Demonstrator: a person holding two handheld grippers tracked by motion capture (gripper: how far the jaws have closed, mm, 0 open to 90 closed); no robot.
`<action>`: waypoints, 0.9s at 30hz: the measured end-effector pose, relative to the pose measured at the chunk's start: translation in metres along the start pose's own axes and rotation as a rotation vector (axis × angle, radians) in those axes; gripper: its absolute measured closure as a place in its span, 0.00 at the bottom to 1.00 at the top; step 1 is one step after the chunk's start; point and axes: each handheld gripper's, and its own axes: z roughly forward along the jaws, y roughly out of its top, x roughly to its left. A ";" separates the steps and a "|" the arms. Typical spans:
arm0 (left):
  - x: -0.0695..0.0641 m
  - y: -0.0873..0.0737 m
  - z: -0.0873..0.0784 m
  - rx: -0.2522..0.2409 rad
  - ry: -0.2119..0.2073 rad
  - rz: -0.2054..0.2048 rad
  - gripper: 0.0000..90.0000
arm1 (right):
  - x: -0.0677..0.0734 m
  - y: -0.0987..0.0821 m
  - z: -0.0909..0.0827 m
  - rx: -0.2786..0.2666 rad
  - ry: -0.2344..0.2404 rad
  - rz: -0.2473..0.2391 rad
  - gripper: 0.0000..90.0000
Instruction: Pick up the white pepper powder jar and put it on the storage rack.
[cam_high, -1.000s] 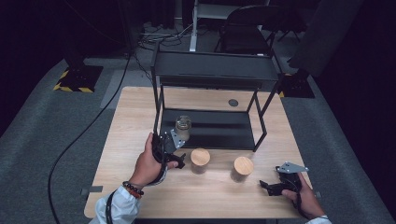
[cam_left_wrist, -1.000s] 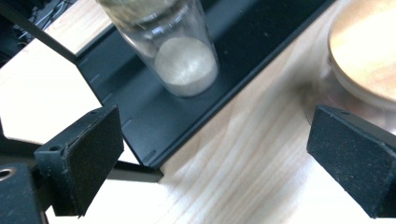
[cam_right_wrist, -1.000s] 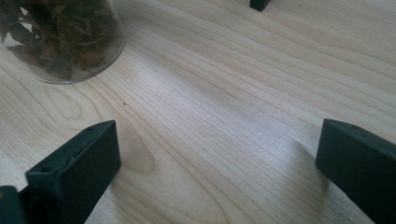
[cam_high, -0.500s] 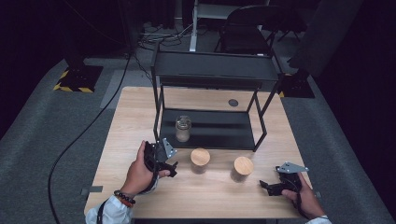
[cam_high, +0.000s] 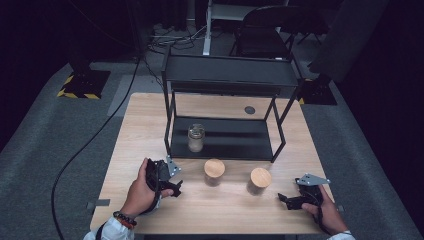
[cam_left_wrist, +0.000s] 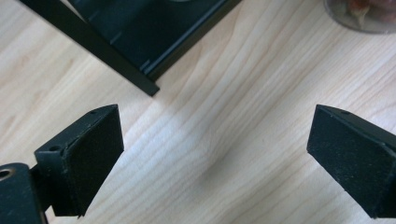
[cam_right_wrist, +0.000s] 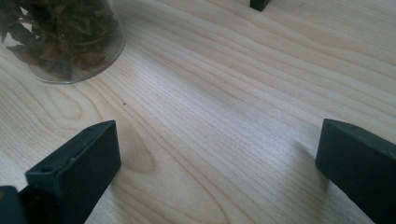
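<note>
A clear glass jar (cam_high: 196, 137) stands on the lower tier of a black two-tier rack (cam_high: 230, 75). In front of the rack, two jars with wooden lids stand on the table, one at the left (cam_high: 214, 170) and one at the right (cam_high: 260, 179). My left gripper (cam_high: 176, 187) lies low over the table, left of the left jar. It is open, with bare wood between its jaws (cam_left_wrist: 217, 135); that jar's base (cam_left_wrist: 359, 16) shows at the top right. My right gripper (cam_high: 286, 201) rests open near the front right edge (cam_right_wrist: 222, 140), and a jar of dried leaves (cam_right_wrist: 60, 37) stands ahead of it on the left.
The wooden table (cam_high: 150, 120) carries the rack across its middle. The rack's lower frame edge (cam_left_wrist: 93, 42) lies just ahead of my left gripper, and one rack foot (cam_right_wrist: 259, 4) lies ahead of my right. A small dark disc (cam_high: 249, 109) lies behind the rack. A cable (cam_high: 90, 145) trails off to the left.
My left hand has drawn back from the rack toward the table's front edge and sunk lower. The glass jar stays on the lower tier. The right hand has not moved.
</note>
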 end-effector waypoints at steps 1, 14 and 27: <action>0.000 -0.002 0.001 0.001 -0.002 -0.007 0.04 | 0.000 0.000 0.000 0.000 0.000 0.000 0.00; 0.000 -0.023 0.002 -0.019 0.005 -0.045 0.04 | 0.000 0.000 0.000 0.000 0.000 0.000 0.00; 0.005 -0.046 0.005 -0.037 -0.020 -0.131 0.04 | 0.000 -0.001 -0.001 0.002 0.001 0.000 0.00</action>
